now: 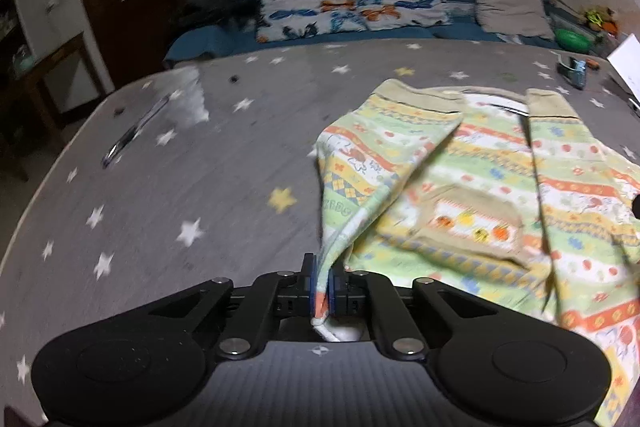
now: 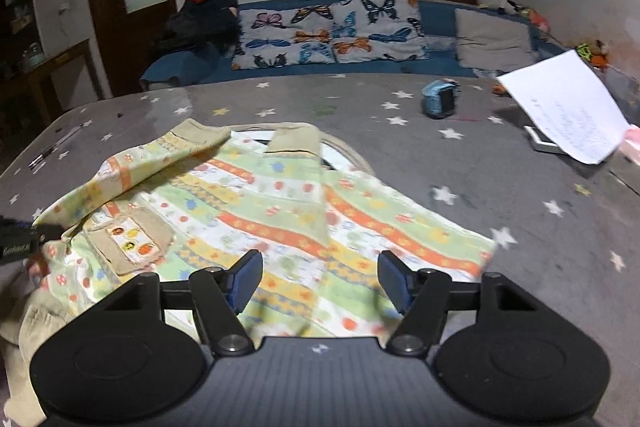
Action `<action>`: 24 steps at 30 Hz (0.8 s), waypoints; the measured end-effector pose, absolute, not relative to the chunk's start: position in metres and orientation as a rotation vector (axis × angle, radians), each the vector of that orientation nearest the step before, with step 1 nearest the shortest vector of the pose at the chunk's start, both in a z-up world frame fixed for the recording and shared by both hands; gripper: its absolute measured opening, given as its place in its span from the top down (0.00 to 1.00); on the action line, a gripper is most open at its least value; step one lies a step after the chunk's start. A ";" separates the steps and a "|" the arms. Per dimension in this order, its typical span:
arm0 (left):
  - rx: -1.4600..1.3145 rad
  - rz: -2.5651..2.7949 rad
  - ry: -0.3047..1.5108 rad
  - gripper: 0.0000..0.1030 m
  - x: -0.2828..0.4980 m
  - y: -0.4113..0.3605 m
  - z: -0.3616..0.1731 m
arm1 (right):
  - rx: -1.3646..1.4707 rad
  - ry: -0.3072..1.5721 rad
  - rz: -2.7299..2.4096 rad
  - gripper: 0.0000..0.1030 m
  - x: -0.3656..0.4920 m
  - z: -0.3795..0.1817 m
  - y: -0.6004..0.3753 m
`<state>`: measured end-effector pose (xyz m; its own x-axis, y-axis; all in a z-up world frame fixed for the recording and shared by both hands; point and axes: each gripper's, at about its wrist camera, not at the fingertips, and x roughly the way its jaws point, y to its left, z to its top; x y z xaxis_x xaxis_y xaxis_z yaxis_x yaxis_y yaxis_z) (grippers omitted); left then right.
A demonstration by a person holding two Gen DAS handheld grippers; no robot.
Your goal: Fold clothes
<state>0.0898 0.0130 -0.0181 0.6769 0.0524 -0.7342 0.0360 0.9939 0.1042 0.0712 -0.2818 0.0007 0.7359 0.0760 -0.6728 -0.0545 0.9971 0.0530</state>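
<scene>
A child's striped shirt (image 1: 492, 183) in green, yellow and orange, with tan cuffs and a tan chest pocket, lies on the grey star-print table cover (image 1: 200, 179). Its sleeves are folded in over the body. My left gripper (image 1: 324, 287) is shut on the shirt's left edge and lifts that fabric off the table. In the right wrist view the shirt (image 2: 280, 211) lies spread in front of my right gripper (image 2: 320, 277), which is open and empty just above the shirt's lower hem. The left gripper's tip (image 2: 16, 239) shows at that view's left edge.
A pen (image 1: 132, 135) lies at the table's left. A small blue object (image 2: 440, 101) and a white sheet of paper (image 2: 568, 107) sit at the far right. Behind the table is a blue sofa with butterfly cushions (image 2: 328, 31) and dark clothes (image 2: 200, 19).
</scene>
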 end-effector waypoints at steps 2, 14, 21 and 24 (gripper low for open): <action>0.094 0.018 0.829 0.95 0.084 0.020 -0.018 | 0.024 0.749 0.076 0.43 0.079 -0.004 -0.275; 0.024 0.046 0.831 0.96 0.034 0.041 -0.016 | 0.072 0.804 0.080 0.64 0.127 -0.029 -0.271; 0.033 0.016 0.836 0.91 0.023 0.040 -0.007 | 0.149 0.804 0.149 0.88 0.126 -0.031 -0.262; 0.022 -0.014 0.820 0.90 0.020 0.038 0.001 | 0.153 0.798 0.114 0.82 0.122 -0.030 -0.266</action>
<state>0.0201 0.0381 0.0013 0.6822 -0.0042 -0.7312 0.0209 0.9997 0.0137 0.1225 -0.2663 -0.0295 0.6931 0.1593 -0.7030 -0.0440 0.9828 0.1793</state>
